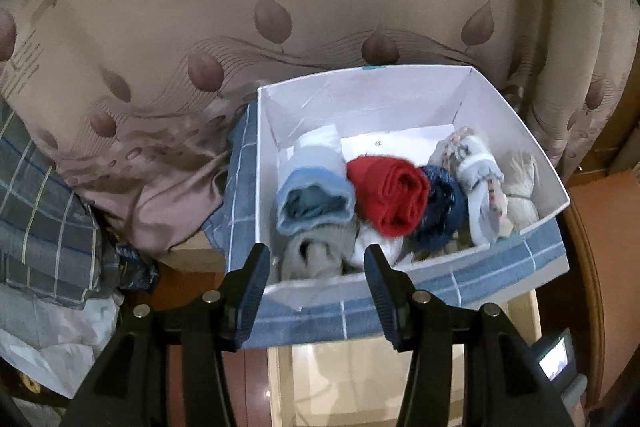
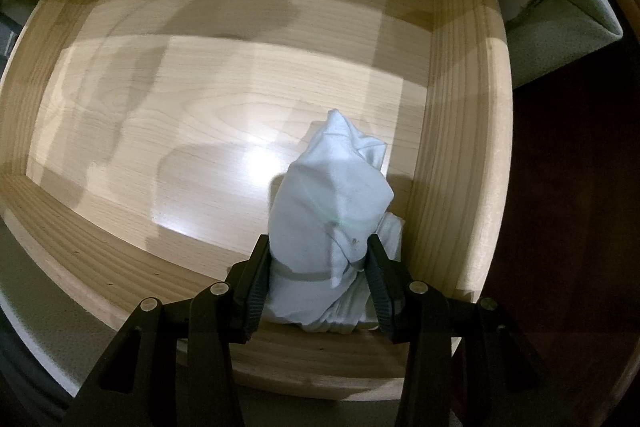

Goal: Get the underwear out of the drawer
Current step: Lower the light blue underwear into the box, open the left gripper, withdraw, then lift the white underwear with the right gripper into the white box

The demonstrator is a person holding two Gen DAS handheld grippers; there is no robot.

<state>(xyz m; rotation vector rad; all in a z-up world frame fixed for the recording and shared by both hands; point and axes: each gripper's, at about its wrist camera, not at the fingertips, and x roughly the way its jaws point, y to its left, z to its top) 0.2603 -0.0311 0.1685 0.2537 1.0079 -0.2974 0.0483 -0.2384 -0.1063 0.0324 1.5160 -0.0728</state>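
Observation:
My right gripper (image 2: 318, 243) points down into a light wooden drawer (image 2: 460, 147) and is shut on a rolled pale blue underwear (image 2: 332, 195), which stands by the drawer's right wall. My left gripper (image 1: 316, 255) is open with nothing between its pads, hovering over the near edge of a white box (image 1: 400, 87). The box holds several rolled pieces: a light blue one (image 1: 316, 195), a red one (image 1: 390, 197), a navy one (image 1: 442, 211), a grey one (image 1: 308, 263) and a printed white one (image 1: 478, 183). Below the box the open drawer (image 1: 360, 379) shows.
A leaf-patterned beige fabric (image 1: 280, 7) hangs behind the box. The box rests on a blue checked cloth (image 1: 500, 271). A plaid cloth (image 1: 40, 227) lies at the left. Dark wooden furniture (image 1: 588, 267) borders the right. The rest of the drawer floor (image 2: 200, 107) is bare.

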